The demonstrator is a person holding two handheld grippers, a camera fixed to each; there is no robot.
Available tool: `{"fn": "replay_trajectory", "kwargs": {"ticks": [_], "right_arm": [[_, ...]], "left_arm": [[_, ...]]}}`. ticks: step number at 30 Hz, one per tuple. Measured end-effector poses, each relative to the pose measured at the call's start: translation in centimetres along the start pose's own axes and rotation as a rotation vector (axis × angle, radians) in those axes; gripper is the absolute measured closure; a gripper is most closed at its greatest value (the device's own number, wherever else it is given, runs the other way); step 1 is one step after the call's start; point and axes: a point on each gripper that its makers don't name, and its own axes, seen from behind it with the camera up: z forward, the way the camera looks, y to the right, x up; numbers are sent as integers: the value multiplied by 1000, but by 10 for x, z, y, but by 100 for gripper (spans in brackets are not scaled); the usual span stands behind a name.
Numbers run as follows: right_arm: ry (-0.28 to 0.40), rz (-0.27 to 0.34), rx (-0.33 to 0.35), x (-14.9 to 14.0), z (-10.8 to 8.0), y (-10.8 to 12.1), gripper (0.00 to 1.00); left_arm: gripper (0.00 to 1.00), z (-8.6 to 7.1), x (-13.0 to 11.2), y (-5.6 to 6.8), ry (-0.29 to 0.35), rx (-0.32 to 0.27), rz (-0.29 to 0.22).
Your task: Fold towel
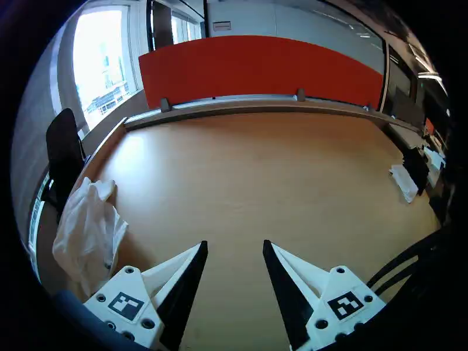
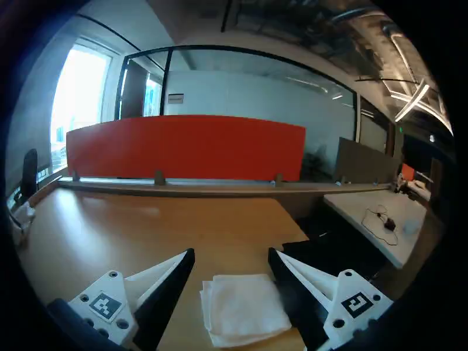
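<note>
Before a red divider [image 2: 187, 146], left gripper [image 1: 234, 243] and right gripper [image 2: 231, 251] gape wide, towel [image 2: 245, 307] under the right.

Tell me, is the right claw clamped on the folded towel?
No, the right claw stands open; the folded towel lies flat on the desk between its fingers.

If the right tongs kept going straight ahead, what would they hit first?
Most likely the folded white towel lying on the desk ahead between the open right tongs, though their height above it is hard to judge.
</note>
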Motion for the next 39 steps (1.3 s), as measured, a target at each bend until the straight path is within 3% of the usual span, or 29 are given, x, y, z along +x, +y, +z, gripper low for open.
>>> {"fn": "replay_trajectory", "kwargs": {"ticks": [8,14,20,30,39], "right_arm": [[22,-6,-16,10,0,1,3],[38,1,-25,18,-2,-1,3],[58,-13,-34,27,-6,-3,3],[99,0,-37,50,-12,-7,3],[148,-10,13,74,-19,-33,3]], "left_arm": [[31,0,20,-2,78,8,-20],[31,3,41,-11,162,31,-50],[31,1,71,-23,281,60,-69],[31,-19,125,-38,502,100,-70],[31,-24,136,-41,548,93,-74]]}}
